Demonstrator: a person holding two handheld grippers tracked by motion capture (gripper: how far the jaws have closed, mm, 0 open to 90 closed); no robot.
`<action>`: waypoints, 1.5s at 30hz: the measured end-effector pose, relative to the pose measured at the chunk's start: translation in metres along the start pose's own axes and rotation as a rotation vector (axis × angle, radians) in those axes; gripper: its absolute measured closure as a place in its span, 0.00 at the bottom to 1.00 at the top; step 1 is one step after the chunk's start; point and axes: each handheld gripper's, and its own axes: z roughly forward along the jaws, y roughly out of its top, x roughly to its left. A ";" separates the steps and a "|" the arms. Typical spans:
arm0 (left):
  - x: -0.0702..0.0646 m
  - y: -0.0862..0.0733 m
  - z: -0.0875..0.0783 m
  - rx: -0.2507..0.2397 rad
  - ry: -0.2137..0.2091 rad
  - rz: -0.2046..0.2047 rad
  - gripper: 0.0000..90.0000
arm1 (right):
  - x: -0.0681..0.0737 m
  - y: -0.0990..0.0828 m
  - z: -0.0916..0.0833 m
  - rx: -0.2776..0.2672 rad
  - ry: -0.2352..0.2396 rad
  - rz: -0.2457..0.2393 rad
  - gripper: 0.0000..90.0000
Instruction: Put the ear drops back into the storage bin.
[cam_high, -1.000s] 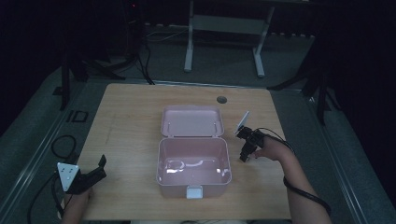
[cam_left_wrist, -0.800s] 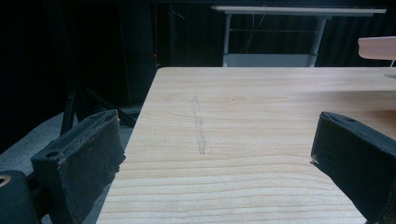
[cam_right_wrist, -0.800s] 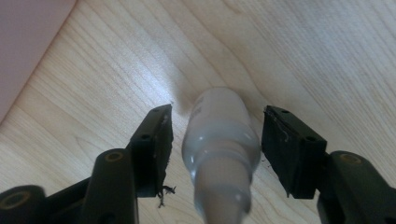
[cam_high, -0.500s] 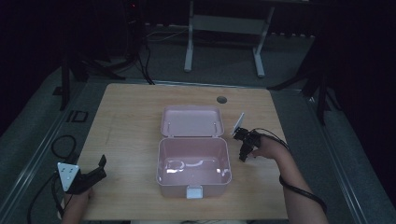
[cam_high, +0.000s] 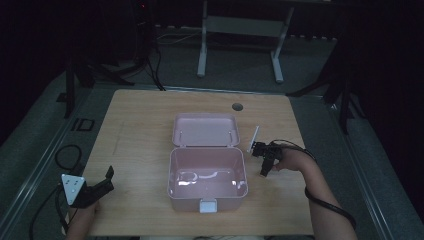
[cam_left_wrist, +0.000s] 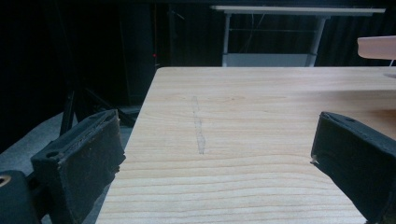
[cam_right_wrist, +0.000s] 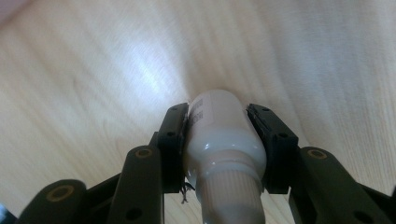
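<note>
As it stands now, item 1: small white bottle (cam_right_wrist: 223, 140) with ribbed cap, clamped between the pads of the right gripper (cam_high: 263, 156), whose jaws have just closed on its body; it sits over the table (cam_high: 140, 125) at 3 o'clock of the open pink box (cam_high: 207, 192). Judged light, rigid, smooth plastic, likely slippery; best held across the body just above the cap shoulder, as here. Item 2: left gripper (cam_high: 102, 182), jaws wide apart, nothing between them, at 8 o'clock of the box.

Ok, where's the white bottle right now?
The bottle is clamped in the right gripper over the table, just right of the open pink box.
</note>
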 end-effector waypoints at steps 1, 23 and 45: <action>0.000 0.000 0.000 0.000 0.001 0.000 0.03 | 0.001 -0.001 0.001 -0.002 0.005 -0.012 0.66; 0.000 0.000 0.000 0.001 0.002 -0.001 0.03 | 0.040 -0.026 0.000 0.011 -0.074 -0.370 0.66; 0.000 0.000 0.000 0.001 0.004 -0.003 0.03 | 0.068 -0.029 -0.009 0.019 -0.089 -0.492 0.66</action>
